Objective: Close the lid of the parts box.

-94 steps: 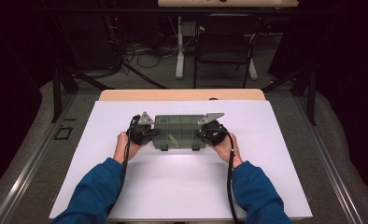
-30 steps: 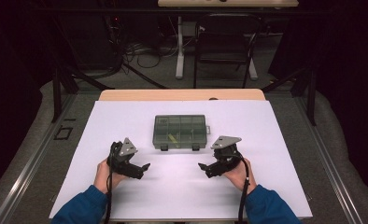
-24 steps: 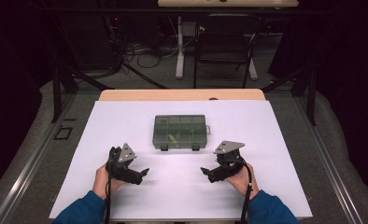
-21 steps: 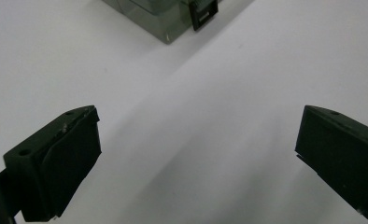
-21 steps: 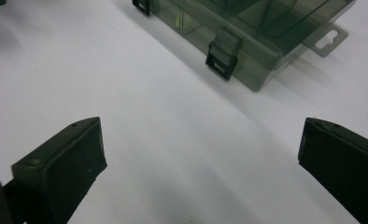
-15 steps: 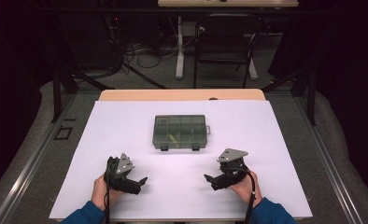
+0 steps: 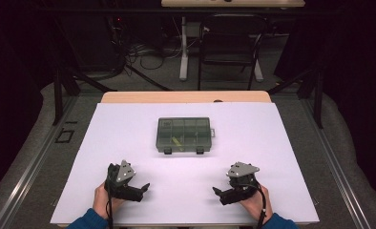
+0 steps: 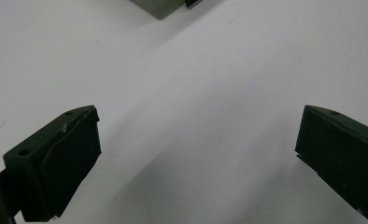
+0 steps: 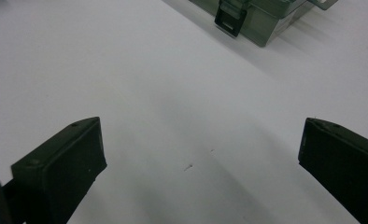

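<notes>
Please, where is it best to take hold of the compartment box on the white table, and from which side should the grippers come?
The compartment box lies flat and closed, its long sides facing near and far. I would grip its two short ends, the left gripper coming from the left and the right gripper from the right. This probably keeps it level and leaves the front latches free.
</notes>
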The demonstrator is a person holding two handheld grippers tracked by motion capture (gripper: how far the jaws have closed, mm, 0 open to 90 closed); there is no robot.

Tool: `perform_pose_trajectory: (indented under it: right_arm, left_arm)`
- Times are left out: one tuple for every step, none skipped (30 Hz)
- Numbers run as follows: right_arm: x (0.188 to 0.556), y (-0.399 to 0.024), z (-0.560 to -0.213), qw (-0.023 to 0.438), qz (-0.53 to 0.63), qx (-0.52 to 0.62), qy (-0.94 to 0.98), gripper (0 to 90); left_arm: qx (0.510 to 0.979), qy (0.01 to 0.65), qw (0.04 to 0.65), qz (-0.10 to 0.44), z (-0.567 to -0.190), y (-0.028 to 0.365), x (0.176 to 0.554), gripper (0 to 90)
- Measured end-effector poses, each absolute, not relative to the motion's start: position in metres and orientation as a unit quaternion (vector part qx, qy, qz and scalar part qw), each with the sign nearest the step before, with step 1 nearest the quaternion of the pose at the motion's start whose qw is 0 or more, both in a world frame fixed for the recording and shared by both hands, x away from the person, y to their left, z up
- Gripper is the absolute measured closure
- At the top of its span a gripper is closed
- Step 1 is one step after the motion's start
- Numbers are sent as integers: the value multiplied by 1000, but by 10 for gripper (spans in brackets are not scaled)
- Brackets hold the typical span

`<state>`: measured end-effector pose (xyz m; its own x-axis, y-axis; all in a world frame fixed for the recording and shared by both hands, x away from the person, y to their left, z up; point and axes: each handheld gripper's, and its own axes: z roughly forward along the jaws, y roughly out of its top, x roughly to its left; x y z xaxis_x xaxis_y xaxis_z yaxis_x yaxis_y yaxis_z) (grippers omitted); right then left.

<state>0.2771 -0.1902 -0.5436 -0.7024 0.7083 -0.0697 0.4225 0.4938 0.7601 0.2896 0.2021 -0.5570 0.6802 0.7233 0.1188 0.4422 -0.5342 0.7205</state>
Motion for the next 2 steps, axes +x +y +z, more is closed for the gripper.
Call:
perform_pose_trajectory:
  right_arm:
    - [277, -191, -543, 188, 375, 336, 843, 0]
    - [277, -191, -543, 189, 376, 336, 842, 0]
  left_arm:
    - [851, 343, 340, 207, -557, 202, 290, 0]
    - [851, 343, 340, 208, -557, 203, 290, 0]
